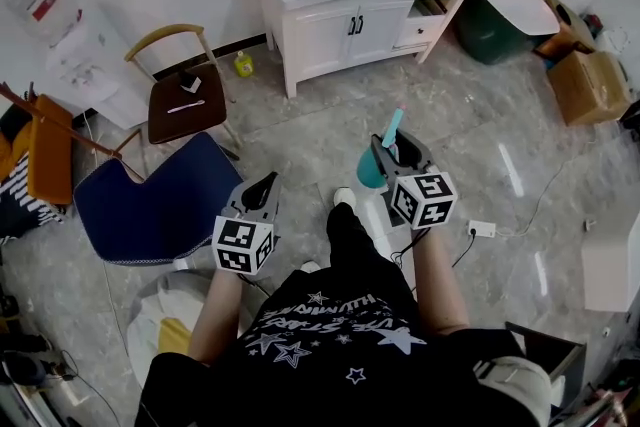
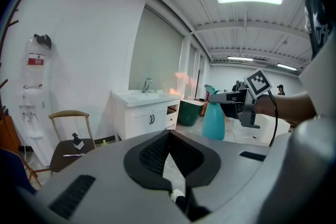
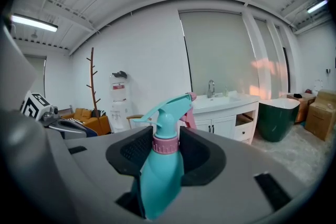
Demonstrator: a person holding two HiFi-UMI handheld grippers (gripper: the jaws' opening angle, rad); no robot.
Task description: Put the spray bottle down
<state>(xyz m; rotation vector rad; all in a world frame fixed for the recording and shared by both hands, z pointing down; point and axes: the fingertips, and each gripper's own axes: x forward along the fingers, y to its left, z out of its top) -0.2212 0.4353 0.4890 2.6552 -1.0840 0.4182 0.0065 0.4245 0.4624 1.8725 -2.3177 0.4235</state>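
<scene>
I'm standing on the grey tiled floor [image 1: 300,125], which takes up most of the head view. The white vanity [image 1: 330,25] with its sink sits at the far side. A blue cushion [image 1: 160,200] lies near left, and a wooden chair [image 1: 185,100] stands just beyond it.

The left gripper [image 1: 262,187] has its jaws together with nothing in them. It hangs well apart from the work, on the left.

The right gripper [image 1: 397,151] is clamped on the spray bottle [image 3: 160,165]. Its pads press on either side of the neck at the pink collar [image 3: 166,144]. The bottle is upright in the air in front of me, over bare floor and touching nothing but the pads. Its trigger head points toward the far vanity.

The step in hand, as I judge it, is choosing a landing spot and lowering. The task names no spot, so the vanity top or the open floor ahead would both serve. I'd keep the bottle as upright as it is now and bring it straight down until its base sits flat. Only then would I ease the pads apart.

The grip is high on the neck, so the body can swing, and a slow descent should stop it tipping when it lands. After release I'd draw the gripper straight back so neither pad catches the trigger. The left gripper can stay clear unless the bottle wobbles.
</scene>
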